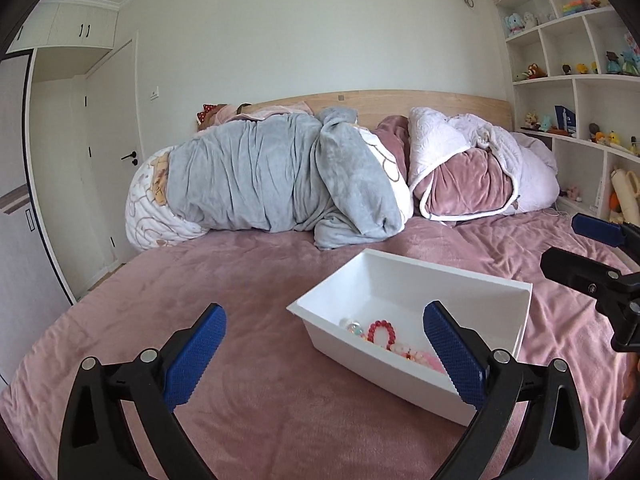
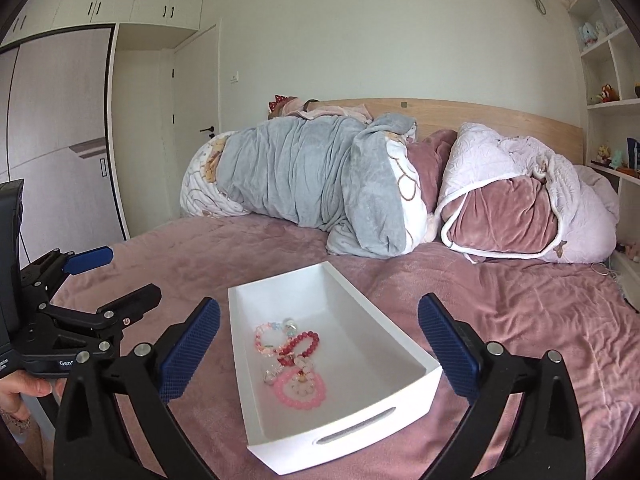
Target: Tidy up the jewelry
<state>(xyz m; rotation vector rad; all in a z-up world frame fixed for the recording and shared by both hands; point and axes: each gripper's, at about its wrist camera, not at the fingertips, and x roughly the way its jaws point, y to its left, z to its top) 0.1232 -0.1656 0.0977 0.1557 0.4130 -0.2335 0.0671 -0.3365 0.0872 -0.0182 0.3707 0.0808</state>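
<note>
A white rectangular box [image 2: 344, 436] sits on the pink bedspread [image 2: 500, 320]; it also shows in the left wrist view [image 1: 400, 376]. Inside lie several bead bracelets: a red one [image 2: 310, 340], a bright pink one [image 2: 298, 394] and a pale pink-and-clear one [image 2: 266, 334]. The red bracelet [image 1: 381, 330] shows in the left wrist view too. My right gripper [image 2: 318, 344] is open and empty, held above the box's near end. My left gripper [image 1: 324, 356] is open and empty, just left of the box; it appears at the left of the right wrist view [image 2: 120, 280].
Rolled grey [image 1: 272, 184] and pink quilts [image 1: 480, 172] lie along the wooden headboard [image 1: 440, 102]. White shelves with toys [image 1: 580, 60] stand at the right. A wardrobe [image 2: 56, 120] and a door [image 2: 196, 120] are at the left. The bedspread [image 1: 200, 276] surrounds the box.
</note>
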